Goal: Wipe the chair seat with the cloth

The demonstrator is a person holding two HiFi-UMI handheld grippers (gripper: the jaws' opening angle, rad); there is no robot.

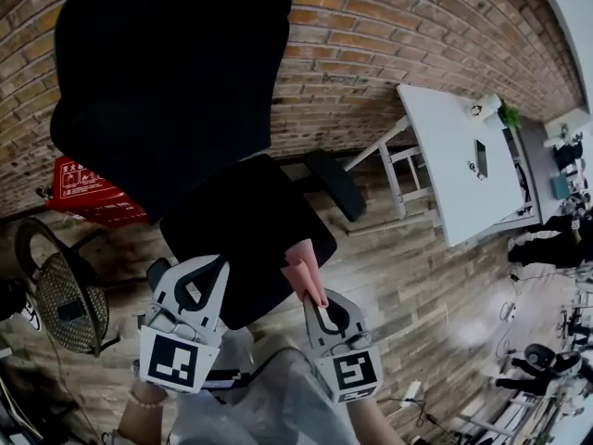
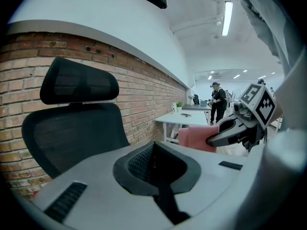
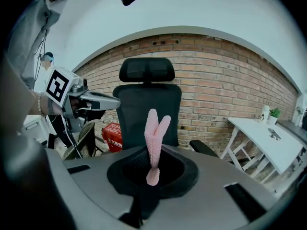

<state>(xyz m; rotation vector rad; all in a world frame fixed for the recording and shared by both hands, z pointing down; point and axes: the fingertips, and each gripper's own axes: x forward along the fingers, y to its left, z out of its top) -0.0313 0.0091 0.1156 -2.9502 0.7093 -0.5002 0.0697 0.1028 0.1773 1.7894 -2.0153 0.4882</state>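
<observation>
Right gripper is pinching the pink cloth, which is sticking out forward past the jaws over the front edge of the chair seat. Seat is lying straight ahead and below. Left gripper is hovering alongside, jaws together, empty.

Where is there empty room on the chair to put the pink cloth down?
The black seat is bare between the backrest and the armrest. Its near edge is crowded: the left gripper and the right gripper, holding the pink cloth, hang there.
</observation>
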